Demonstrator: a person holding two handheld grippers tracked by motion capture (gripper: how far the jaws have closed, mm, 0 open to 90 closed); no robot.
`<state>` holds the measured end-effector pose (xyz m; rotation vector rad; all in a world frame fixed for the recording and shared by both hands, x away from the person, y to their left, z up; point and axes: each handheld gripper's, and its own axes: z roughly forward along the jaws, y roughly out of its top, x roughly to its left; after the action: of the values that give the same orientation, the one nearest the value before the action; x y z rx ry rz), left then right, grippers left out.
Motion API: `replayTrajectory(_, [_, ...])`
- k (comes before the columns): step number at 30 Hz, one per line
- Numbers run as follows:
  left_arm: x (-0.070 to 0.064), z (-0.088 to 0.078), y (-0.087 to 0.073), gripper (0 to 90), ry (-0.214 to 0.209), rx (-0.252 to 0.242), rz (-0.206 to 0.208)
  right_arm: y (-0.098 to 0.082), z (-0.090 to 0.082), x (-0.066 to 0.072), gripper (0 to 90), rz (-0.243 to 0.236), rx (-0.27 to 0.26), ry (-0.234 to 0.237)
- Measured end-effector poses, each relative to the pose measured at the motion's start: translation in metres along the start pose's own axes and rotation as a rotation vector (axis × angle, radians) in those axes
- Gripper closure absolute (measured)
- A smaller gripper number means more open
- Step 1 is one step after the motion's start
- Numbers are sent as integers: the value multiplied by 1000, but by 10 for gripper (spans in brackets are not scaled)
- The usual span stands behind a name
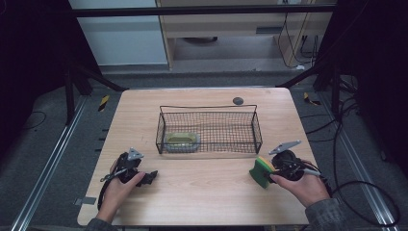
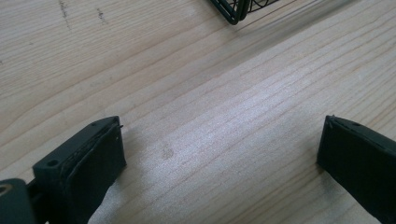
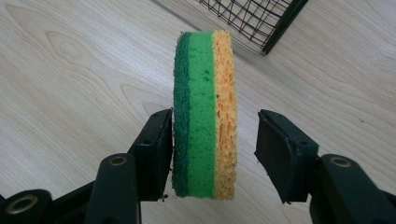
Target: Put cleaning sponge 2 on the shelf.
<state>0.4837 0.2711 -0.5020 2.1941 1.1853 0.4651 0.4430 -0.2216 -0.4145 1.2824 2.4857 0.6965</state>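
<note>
— Looking for the sponge (image 3: 203,114). Any sign?

— Found at the right tool (image 3: 215,117), dead ahead at 12 o'clock between the jaws. Stands on edge, with the long axis running 12 to 6 in the right gripper view, dark green face at 9, yellow face at 3.

— Clamped?

— Not properly. Touches the 9 o'clock pad on the green side, but leaves a clear gap to the 3 o'clock pad on the yellow side. So counted as released: bracketing the sponge, not squeezing it.

— Resting on the worktop (image 1: 207,192) or lifted?

— Cannot tell from these views. Sits near the 4 o'clock corner of the worktop in the high view, anyway.

— Meant for the basket (image 1: 209,107), presumably?

— Probably. Lies at about 10 o'clock from the right tool in the high view, near but apart, and shows a corner at 1 o'clock in the right gripper view. Holds a yellow-green thing (image 1: 182,139) at its 9 o'clock end, maybe another sponge; too small to say.

— And the left tool (image 2: 222,125)?

— Wide open, gripping nothing, over bare wood on the 8 o'clock side of the worktop. Well apart from the sponge, so better left to the right tool: close fully, then carry up and across toward 10 o'clock, clearing the rim.
</note>
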Motion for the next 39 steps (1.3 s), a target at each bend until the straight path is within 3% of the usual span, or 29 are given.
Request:
replayTrajectory(21, [0,1,0,0,-2,-9,2,17,14,3,493,-12,108,33])
replayTrajectory(26, [0,1,-1,0,-3,-12,2,20,15,5,612,-11,141,41])
replayTrajectory(32, [0,1,-1,0,-5,-15,0,22,12,4,648,-1,134,45])
replayTrajectory(39, [0,1,-1,0,-4,-18,2,31,-6,-6,648,21,84,16])
